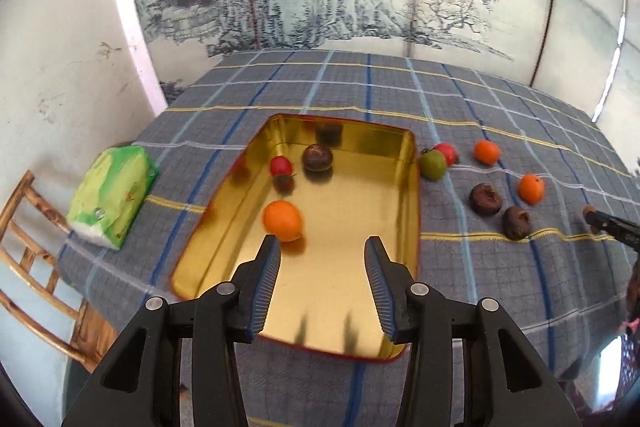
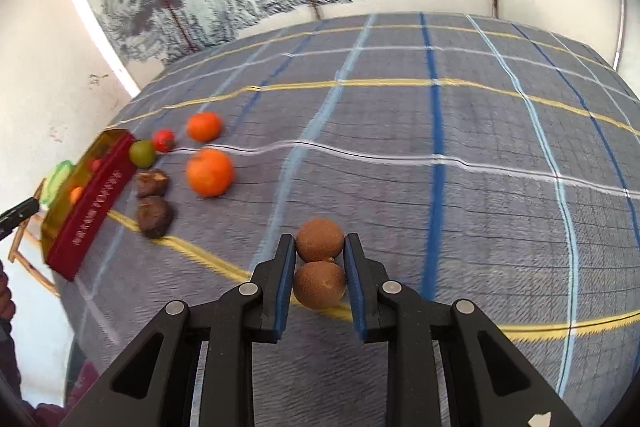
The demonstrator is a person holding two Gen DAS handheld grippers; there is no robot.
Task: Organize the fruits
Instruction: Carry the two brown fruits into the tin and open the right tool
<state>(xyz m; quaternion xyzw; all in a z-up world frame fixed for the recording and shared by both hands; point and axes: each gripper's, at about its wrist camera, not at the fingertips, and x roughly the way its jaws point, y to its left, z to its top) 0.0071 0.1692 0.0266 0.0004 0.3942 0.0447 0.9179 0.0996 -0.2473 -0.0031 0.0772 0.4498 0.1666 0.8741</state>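
A gold tin (image 1: pixel 404 203) with red outer walls lies on the plaid cloth. In it are an orange (image 1: pixel 282 220), a small red fruit (image 1: pixel 281 165) and a dark brown fruit (image 1: pixel 317 157). My left gripper (image 1: pixel 322 247) is open and empty above the tin's near half. In the right wrist view my right gripper (image 2: pixel 319 245) is shut on a brown round fruit (image 2: pixel 320 239), with a second brown fruit (image 2: pixel 319 285) between the fingers behind it. The tin (image 2: pixel 94 205) is at the left.
Loose on the cloth right of the tin: a green fruit (image 1: pixel 433 165), a red fruit (image 1: pixel 447 153), two oranges (image 1: pixel 487 151) (image 1: pixel 531 189), two dark wrinkled fruits (image 1: pixel 485 199) (image 1: pixel 517 223). A green packet (image 1: pixel 112 195) and a wooden chair (image 1: pixel 28 267) are at the left.
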